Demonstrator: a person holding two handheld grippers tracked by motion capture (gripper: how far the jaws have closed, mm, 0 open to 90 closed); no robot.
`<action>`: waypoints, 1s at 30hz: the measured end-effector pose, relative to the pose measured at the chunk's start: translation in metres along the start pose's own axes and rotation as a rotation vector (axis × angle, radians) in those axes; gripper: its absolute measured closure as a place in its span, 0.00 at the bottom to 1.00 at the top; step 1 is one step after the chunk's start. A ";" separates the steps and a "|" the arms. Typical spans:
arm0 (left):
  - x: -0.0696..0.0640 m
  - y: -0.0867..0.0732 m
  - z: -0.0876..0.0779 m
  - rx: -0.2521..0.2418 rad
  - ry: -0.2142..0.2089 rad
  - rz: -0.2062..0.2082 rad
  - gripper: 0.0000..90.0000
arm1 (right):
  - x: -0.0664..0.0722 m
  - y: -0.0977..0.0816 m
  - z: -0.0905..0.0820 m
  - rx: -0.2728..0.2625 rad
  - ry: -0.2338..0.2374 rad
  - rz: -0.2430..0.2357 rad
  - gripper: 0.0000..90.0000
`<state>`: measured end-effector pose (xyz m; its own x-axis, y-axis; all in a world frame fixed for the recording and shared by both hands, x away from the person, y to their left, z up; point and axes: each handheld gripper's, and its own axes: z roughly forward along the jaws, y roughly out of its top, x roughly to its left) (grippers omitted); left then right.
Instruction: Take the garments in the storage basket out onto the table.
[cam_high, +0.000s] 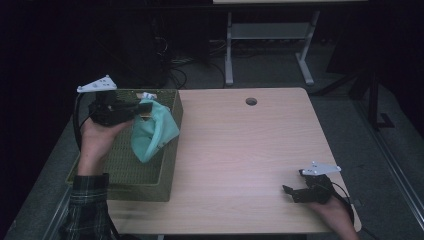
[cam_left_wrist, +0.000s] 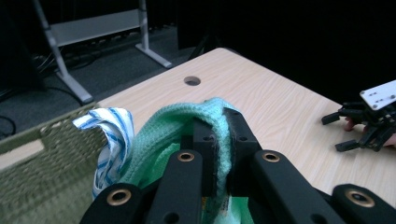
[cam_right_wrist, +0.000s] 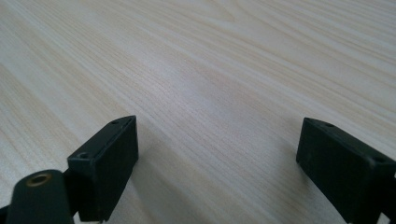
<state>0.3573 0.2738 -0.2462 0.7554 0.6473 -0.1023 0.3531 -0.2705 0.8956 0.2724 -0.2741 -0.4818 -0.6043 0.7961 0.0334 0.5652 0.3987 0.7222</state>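
A mint-green knitted cloth (cam_high: 150, 131) hangs over the olive woven basket (cam_high: 120, 172) at the table's left, pinched at its top by my left gripper (cam_high: 137, 110). In the left gripper view the two black jaws are closed on a fold of the green cloth (cam_left_wrist: 163, 130), my left gripper (cam_left_wrist: 223, 140) shut on it. A blue-and-white striped cloth (cam_left_wrist: 109, 135) lies draped on the basket rim (cam_left_wrist: 42, 144) beside it. My right gripper (cam_high: 290, 192) rests low at the table's near right, open; in its own view my right gripper (cam_right_wrist: 217, 158) has bare wood between its wide-set jaws.
The light wooden table (cam_high: 240, 150) has a round cable hole (cam_high: 251, 101) near its far edge. Behind it stand a white desk frame (cam_high: 270, 40) and cables on the dark floor. The basket takes up the table's left side.
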 end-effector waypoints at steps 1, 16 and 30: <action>0.000 0.000 0.000 0.000 0.000 0.000 0.94 | 0.000 0.000 0.000 0.000 0.000 0.000 0.14; -0.027 0.020 0.027 -0.031 -0.071 0.041 0.94 | 0.000 0.000 0.000 0.000 0.000 0.000 0.14; -0.047 0.028 0.054 -0.034 -0.145 0.067 0.94 | 0.000 0.000 0.000 0.000 0.000 0.000 0.14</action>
<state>0.3621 0.1972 -0.2394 0.8494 0.5179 -0.1010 0.2820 -0.2836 0.9165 0.2724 -0.2741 -0.4818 -0.6044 0.7960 0.0336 0.5653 0.3987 0.7222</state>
